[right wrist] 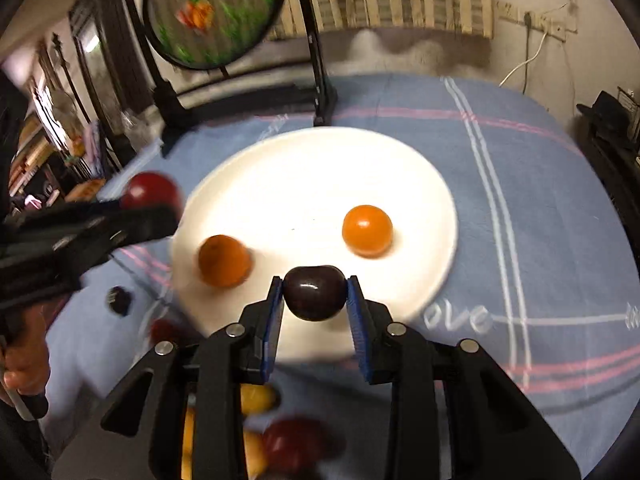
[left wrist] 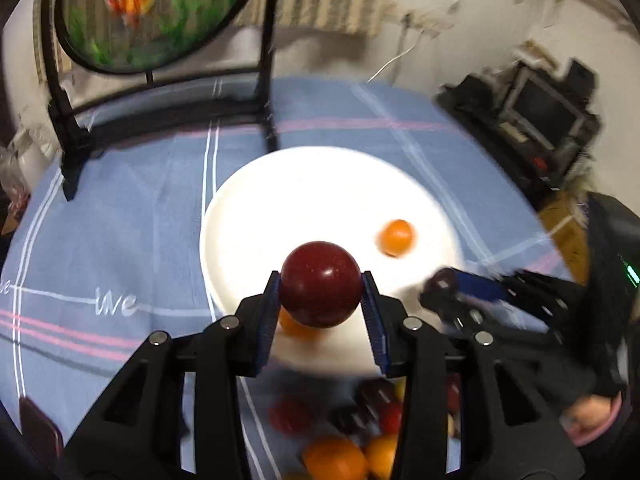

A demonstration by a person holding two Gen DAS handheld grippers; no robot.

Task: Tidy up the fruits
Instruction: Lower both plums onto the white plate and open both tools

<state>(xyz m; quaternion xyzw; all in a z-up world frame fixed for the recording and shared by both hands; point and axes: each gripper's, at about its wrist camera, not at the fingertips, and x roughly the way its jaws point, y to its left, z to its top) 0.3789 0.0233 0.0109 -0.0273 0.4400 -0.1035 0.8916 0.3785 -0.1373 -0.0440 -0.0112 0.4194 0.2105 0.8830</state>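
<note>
Through the left wrist camera I see my left gripper (left wrist: pixel 321 294) clenched on a dark red round fruit (left wrist: pixel 320 289), its blue fingers (left wrist: pixel 272 312) pressing on either side. Past the fingertips lies a white plate (left wrist: pixel 280 200) on the tabletop, which is covered with a blue checked cloth (left wrist: pixel 140 208). An orange fruit (left wrist: pixel 395 237) sits on the plate ahead and to the right of the fingers, and a second orange fruit (left wrist: pixel 294 325) peeks out just under the held one. To the right, my right gripper (left wrist: pixel 442 286) comes in blurred, with something dark at its tip. Beneath the fingers, nearer the camera, a blurred heap of red and orange fruits (left wrist: pixel 352 436) lies on the cloth. Beyond the plate stands a round embroidered screen (left wrist: pixel 156 12) in a black frame.

Through the right wrist camera, the right gripper (right wrist: pixel 315 294) grasps a small, almost black plum-like fruit (right wrist: pixel 315 292) between its blue fingers (right wrist: pixel 356 312), over the plate's (right wrist: pixel 300 168) near edge. One orange fruit (right wrist: pixel 367 230) lies ahead and slightly right of the fingertips, another (right wrist: pixel 224 261) ahead and left. Far left, the left gripper (right wrist: pixel 150 200) carries the red fruit (right wrist: pixel 150 191) just beside the plate's rim. A small dark fruit (right wrist: pixel 119 299) rests on the cloth to the left.
</note>
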